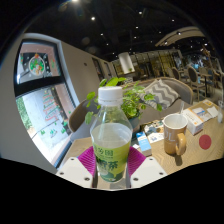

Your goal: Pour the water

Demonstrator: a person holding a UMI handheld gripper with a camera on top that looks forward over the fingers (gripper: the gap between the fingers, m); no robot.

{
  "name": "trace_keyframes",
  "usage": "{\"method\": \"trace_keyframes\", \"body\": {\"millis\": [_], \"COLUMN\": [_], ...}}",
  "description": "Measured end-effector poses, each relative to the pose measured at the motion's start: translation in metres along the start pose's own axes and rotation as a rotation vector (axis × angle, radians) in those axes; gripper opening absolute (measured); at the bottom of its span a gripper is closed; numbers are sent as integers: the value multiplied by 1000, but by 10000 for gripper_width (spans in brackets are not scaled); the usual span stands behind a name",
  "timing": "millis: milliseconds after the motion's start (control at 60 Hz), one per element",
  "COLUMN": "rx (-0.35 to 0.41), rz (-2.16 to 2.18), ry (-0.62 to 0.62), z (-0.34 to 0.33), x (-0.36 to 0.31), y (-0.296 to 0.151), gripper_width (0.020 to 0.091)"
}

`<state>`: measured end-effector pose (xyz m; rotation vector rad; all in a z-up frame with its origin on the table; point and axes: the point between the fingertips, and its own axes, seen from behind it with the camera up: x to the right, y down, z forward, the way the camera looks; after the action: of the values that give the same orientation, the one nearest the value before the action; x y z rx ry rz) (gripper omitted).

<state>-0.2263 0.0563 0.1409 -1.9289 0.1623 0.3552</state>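
Gripped upright between the two pink pads (88,158) of the tool (111,168) is one clear plastic bottle (110,138), both fingers pressing on its lower body at the green label. Its long axis stands vertical, the white cap (110,96) pointing straight up, and pale yellow-green liquid fills it nearly to the shoulder. Beyond the fingers, to the right of the bottle, one beige mug (175,133) stands upright on the light wooden worktop (200,157), mouth up, its handle turned toward the right; it is near the bottle but not touching it. Between bottle and mug a small blue object (145,141) lies on the worktop. Past the mug, toward the worktop's far right edge, sits one white box with blue and red print (201,118). Behind the bottle one leafy green plant (128,93) rises, and further back stands one chair with a zigzag cushion (163,93).
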Motion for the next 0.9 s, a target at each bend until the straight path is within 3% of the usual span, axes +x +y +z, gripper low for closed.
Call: {"method": "trace_keyframes", "body": {"millis": [183,383,600,900], "rx": [42,54,-6,-60], "rz": [399,982,1522,1639], "ry": [-139,-324,-448,-464], "z": [3,26,49,62], "x": [-12,2,27,41], "y": [-71,-117,-121,-108], "gripper_width": [372,367,369,364]}}
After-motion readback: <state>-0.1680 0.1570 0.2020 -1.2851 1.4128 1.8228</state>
